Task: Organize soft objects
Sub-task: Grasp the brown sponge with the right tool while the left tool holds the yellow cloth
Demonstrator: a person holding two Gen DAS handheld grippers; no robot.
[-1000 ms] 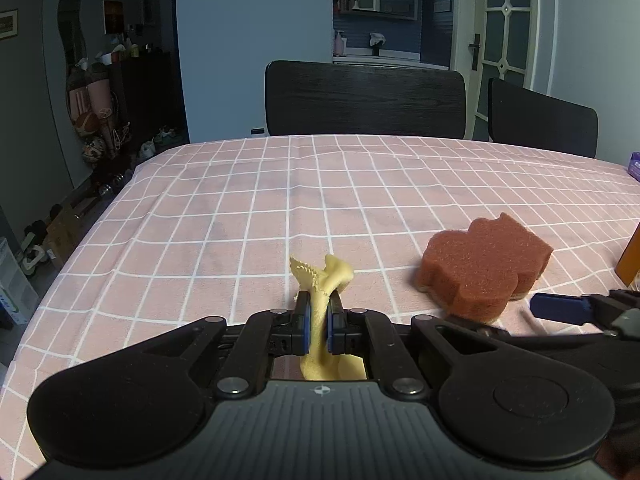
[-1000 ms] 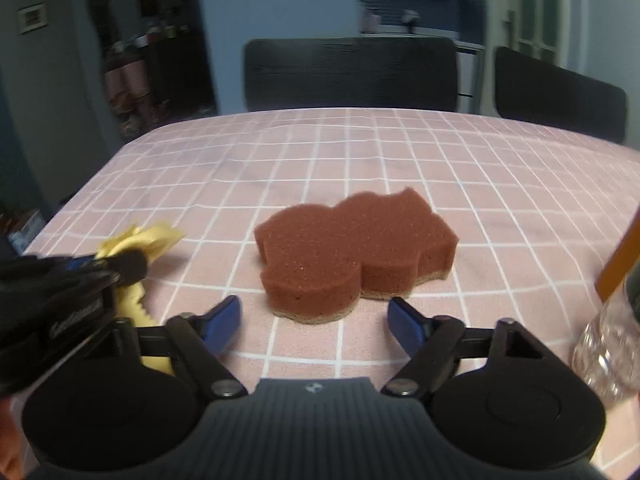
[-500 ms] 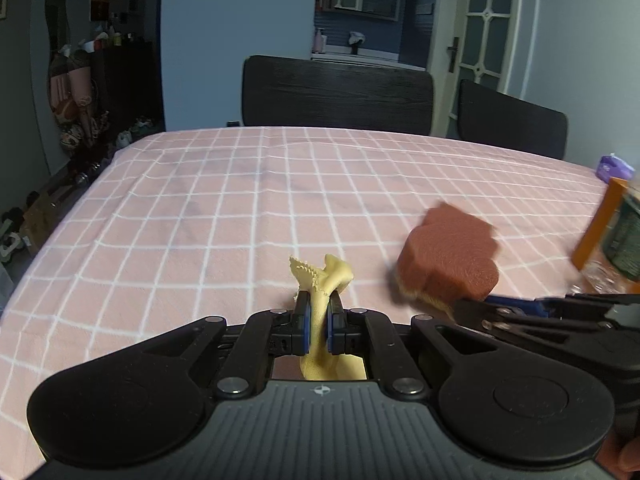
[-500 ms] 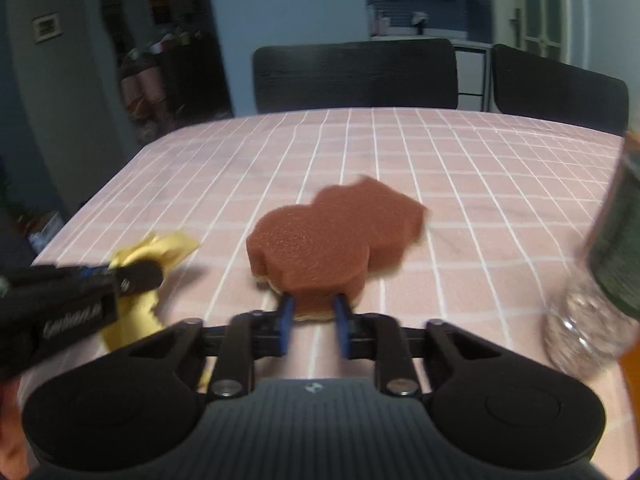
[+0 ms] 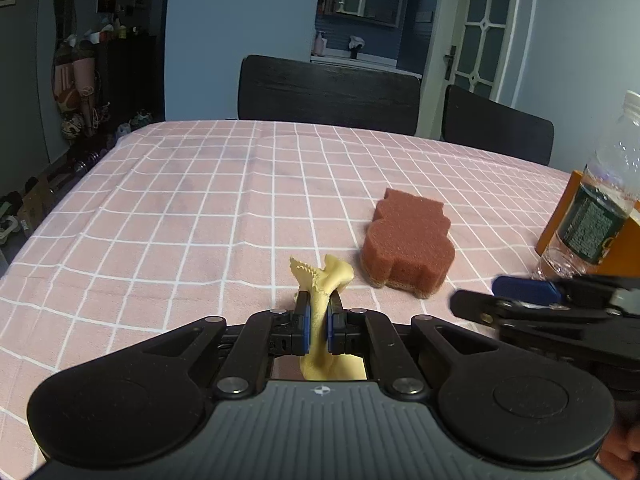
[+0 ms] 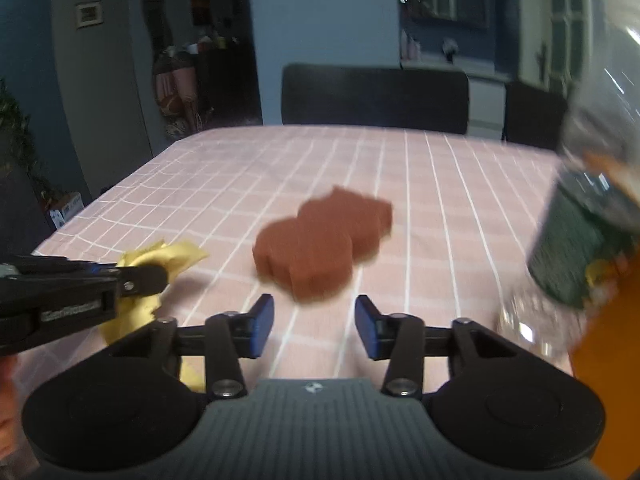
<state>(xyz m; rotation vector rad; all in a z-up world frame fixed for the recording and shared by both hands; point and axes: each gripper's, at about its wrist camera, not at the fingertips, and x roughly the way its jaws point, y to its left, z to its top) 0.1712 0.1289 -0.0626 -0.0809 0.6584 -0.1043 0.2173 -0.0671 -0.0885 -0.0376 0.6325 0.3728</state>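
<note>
Yellow cloth pinched, L tool; sponge loose

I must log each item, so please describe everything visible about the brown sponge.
The brown sponge is thick porous foam with a lobed, wavy outline and a thin paler layer underneath. It lies flat on the pink checked tablecloth, just beyond the open right gripper. Nothing grips or touches it apart from the cloth.

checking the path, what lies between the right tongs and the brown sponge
Only bare checked tablecloth lies between the open right tongs and the brown sponge, as the right wrist view shows.
</note>
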